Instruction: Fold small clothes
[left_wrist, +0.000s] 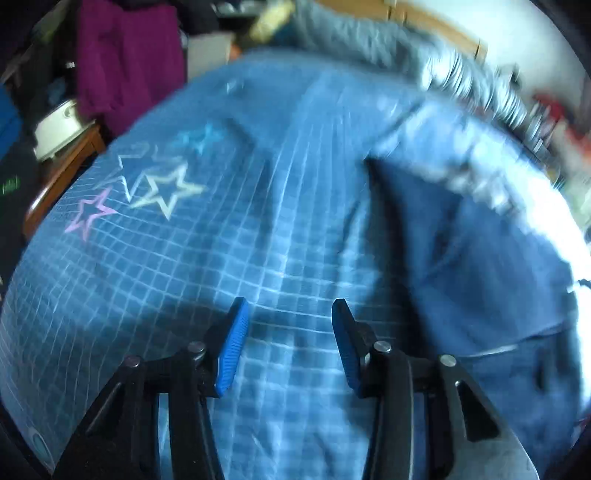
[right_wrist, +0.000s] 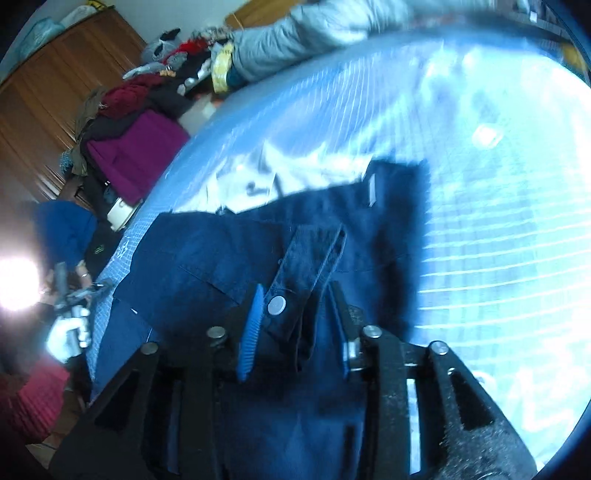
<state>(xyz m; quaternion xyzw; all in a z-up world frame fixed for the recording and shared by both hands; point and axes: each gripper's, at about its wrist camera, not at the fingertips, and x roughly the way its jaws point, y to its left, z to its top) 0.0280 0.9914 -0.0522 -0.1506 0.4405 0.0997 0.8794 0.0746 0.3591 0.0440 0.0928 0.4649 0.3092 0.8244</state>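
Cluttered bedroom: blue grid-patterned bedspread (left_wrist: 258, 240) with star outlines (left_wrist: 162, 188), a wooden wardrobe (right_wrist: 48, 92) behind, and a heap of clothes including a magenta item (right_wrist: 136, 151) beside the bed. Both views are motion-blurred.

The dark blue denim garment (right_wrist: 229, 254), apparently small jeans or shorts, lies spread on the bed. Its waistband tab with a metal snap button (right_wrist: 276, 306) sits between the jaws of the right gripper (right_wrist: 291, 299); the jaws are nearly closed, pinching that fabric. The left gripper (left_wrist: 288, 314) hangs over bare bedspread, jaws wide apart, holding nothing; the garment (left_wrist: 461, 258) lies just to its right.

Step in hand, as I judge it: carrying the waistband across to make a fold.
- Keep the pinch firm; denim is heavy and may slip at the button tab.
- Bring the left gripper onto the matching waistband corner so the edge travels level.
- Lay it down flat, edges aligned, before releasing.

View differences:
- The right wrist view shows the grasp, the button, a white label (right_wrist: 371, 192) and a pale piece of cloth (right_wrist: 258, 181) beyond the denim; the person's hand (right_wrist: 70, 336) appears at the far left.
- The left wrist view shows none of the grasp, only the garment's side, the stars and a grey quilted cover (left_wrist: 369, 37) at the bed's far end.
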